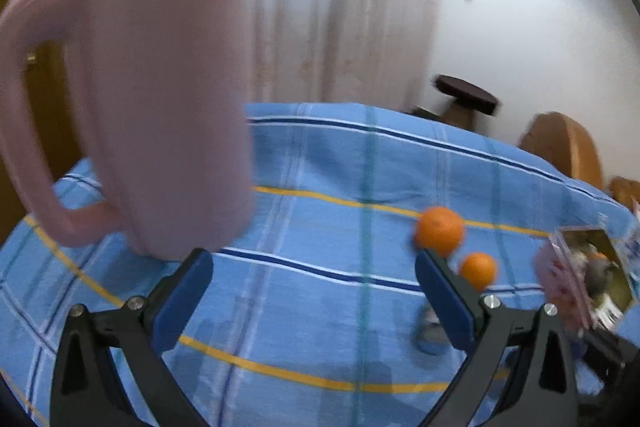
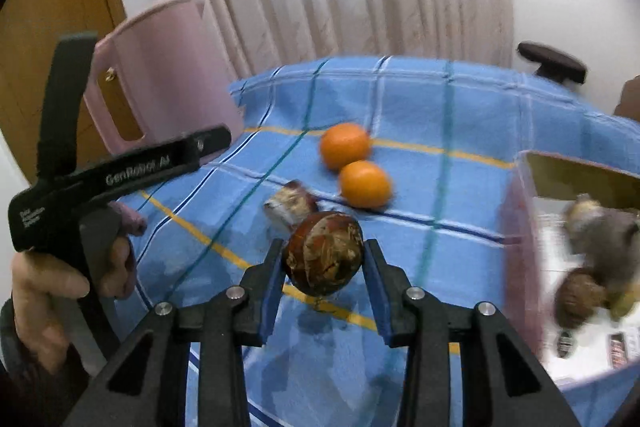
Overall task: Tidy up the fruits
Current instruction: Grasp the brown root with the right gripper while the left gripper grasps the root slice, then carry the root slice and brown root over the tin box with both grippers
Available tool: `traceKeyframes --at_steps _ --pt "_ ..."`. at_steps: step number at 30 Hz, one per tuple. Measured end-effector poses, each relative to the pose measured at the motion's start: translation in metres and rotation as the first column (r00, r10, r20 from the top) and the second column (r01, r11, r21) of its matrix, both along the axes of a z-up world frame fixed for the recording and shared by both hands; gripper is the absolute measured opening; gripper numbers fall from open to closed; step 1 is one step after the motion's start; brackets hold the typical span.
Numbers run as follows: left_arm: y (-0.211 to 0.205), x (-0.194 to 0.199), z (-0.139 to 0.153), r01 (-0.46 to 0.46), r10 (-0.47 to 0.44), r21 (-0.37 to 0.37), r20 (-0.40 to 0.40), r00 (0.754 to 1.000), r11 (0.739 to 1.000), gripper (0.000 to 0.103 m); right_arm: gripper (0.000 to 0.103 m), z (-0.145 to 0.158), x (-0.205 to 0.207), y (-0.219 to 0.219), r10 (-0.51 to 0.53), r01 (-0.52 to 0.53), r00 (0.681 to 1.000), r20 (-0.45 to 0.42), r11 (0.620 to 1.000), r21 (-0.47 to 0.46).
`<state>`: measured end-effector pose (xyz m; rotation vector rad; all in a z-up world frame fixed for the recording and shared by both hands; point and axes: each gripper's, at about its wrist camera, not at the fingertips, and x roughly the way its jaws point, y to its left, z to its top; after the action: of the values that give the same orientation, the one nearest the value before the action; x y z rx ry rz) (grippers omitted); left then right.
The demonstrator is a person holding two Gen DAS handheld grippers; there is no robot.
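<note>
My right gripper [image 2: 323, 259] is shut on a dark red-brown round fruit [image 2: 323, 253] and holds it above the blue checked tablecloth [image 2: 460, 187]. Two oranges [image 2: 345, 145] [image 2: 365, 183] lie on the cloth beyond it, beside a small brown-and-white piece [image 2: 290, 207]. A box [image 2: 532, 227] at the right holds several dark fruits [image 2: 580, 295]. My left gripper [image 1: 314, 281] is open and empty, low over the cloth. In the left wrist view the oranges [image 1: 439, 230] [image 1: 478, 269] lie just past its right finger, and the box [image 1: 560, 267] is at the far right.
A tall pink jug [image 1: 160, 99] with a handle stands on the table close to the left gripper; it also shows in the right wrist view [image 2: 168, 75]. Curtains and a white wall are behind the table. A dark stool [image 1: 466, 95] and a wooden chair [image 1: 560, 147] stand beyond the far edge.
</note>
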<state>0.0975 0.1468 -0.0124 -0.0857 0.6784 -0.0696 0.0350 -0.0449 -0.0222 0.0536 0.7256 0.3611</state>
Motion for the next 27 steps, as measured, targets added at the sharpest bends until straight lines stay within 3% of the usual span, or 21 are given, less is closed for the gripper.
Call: traceKeyframes --at_steps 6,11,12,14,15,17,21,27 --pt "-0.040 -0.001 -0.006 0.202 -0.202 0.016 -0.029 0.979 0.979 0.097 0.041 0.020 -0.021 -0.024 -0.084 0.089 0.988 0.133 0.995 -0.034" --pt "-0.072 0.013 -0.024 0.283 -0.273 0.075 -0.116 0.955 0.956 0.074 0.041 0.024 -0.017 -0.031 -0.099 0.101 0.985 0.141 0.995 -0.012" --pt "-0.076 0.019 -0.029 0.294 -0.281 0.077 -0.154 0.947 0.953 0.071 0.041 0.024 -0.016 -0.030 -0.096 0.099 0.986 0.138 0.995 -0.012" --pt "-0.076 0.022 -0.033 0.304 -0.290 0.055 -0.186 0.939 0.951 0.051 0.041 0.024 -0.018 -0.031 -0.090 0.093 0.987 0.132 0.996 -0.013" --pt "-0.075 0.023 -0.034 0.302 -0.289 0.045 -0.186 0.939 0.952 0.050 0.041 0.023 -0.017 -0.031 -0.088 0.091 0.988 0.130 0.996 -0.014" --pt "-0.071 0.022 -0.033 0.304 -0.297 0.013 -0.174 0.939 0.953 0.036 0.041 0.020 -0.015 -0.028 -0.088 0.090 0.988 0.125 0.996 -0.014" --pt "-0.065 0.016 -0.030 0.294 -0.289 0.015 -0.158 0.944 0.956 0.036 0.041 0.020 -0.015 -0.028 -0.095 0.098 0.987 0.128 0.995 -0.016" --pt "-0.053 -0.005 -0.011 0.192 -0.193 0.050 0.011 0.981 0.980 0.036 0.041 0.024 -0.020 -0.030 -0.107 0.113 0.980 0.169 0.993 -0.026"
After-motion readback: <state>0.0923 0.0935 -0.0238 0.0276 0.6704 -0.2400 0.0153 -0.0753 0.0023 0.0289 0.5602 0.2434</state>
